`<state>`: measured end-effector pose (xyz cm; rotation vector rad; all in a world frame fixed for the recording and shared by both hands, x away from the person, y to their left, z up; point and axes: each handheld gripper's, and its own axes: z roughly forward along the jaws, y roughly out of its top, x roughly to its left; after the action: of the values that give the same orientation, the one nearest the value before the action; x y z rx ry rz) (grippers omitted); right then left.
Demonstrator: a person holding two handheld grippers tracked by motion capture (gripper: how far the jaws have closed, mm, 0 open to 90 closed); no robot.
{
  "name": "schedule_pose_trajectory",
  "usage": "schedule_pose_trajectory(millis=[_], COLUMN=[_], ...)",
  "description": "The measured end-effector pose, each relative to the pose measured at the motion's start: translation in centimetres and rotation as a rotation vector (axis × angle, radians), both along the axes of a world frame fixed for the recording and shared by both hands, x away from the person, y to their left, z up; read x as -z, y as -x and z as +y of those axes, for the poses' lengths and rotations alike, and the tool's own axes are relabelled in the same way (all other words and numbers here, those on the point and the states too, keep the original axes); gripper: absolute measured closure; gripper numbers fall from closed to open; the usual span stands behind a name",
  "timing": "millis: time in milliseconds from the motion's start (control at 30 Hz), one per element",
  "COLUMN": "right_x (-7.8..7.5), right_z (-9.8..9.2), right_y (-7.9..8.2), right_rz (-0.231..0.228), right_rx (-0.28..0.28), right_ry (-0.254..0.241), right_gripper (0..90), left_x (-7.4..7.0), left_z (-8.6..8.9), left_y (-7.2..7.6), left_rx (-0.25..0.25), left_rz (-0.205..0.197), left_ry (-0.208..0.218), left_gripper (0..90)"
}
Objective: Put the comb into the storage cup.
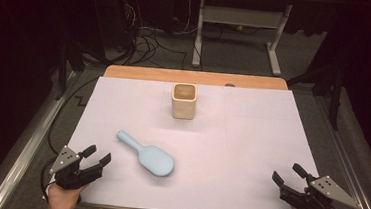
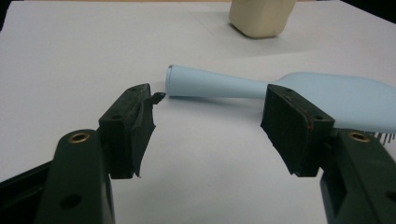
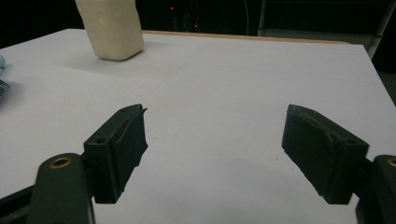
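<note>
A light blue hairbrush [image 1: 148, 154] lies bristles down on the white table cover, its handle pointing to the far left. A cream square cup [image 1: 184, 101] stands upright farther back, near the middle. My left gripper [image 1: 96, 157] rests at the near left corner, open and holding nothing. In the left gripper view the hairbrush [image 2: 289, 91] lies just beyond my left gripper [image 2: 208, 116], with the cup [image 2: 261, 16] behind it. My right gripper [image 1: 288, 175] sits open at the near right corner. In the right gripper view my right gripper [image 3: 215, 140] frames bare table, and the cup [image 3: 112, 28] stands at the far left.
The white sheet [image 1: 251, 140] covers a wooden table whose far edge [image 1: 195, 77] shows bare. Beyond it are a dark floor with cables [image 1: 148, 41] and the white legs of another desk [image 1: 239, 33]. A metal rail [image 1: 24, 147] runs along the left side.
</note>
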<state>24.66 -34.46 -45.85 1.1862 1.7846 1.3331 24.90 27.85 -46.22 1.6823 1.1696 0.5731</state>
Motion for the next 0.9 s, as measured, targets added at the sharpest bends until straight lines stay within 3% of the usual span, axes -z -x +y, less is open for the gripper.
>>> schedule_pose_trajectory(millis=[133, 300, 567, 900], right_x=[0.0, 0.0, 0.1, 0.1], right_z=[0.0, 0.0, 0.5, 0.4], right_y=[0.0, 0.0, -0.2, -0.2], right_rz=[0.004, 0.001, 0.007, 0.007], right_rx=[-0.007, -0.007, -0.022, -0.019], right_ry=[-0.001, -0.002, 0.009, 0.002], right_gripper=[22.6, 22.6, 22.6, 22.6], left_x=[-0.2, -0.4, -0.7, -0.9], left_z=[-0.1, -0.3, -0.5, -1.0], left_y=[-0.2, -0.2, -0.6, -1.1], left_rx=[-0.002, -0.004, 0.006, 0.028], left_rz=[-0.002, -0.019, -0.033, -0.031], left_ry=[0.013, -0.011, -0.003, 0.004], left_gripper=[34.2, 34.2, 34.2, 34.8])
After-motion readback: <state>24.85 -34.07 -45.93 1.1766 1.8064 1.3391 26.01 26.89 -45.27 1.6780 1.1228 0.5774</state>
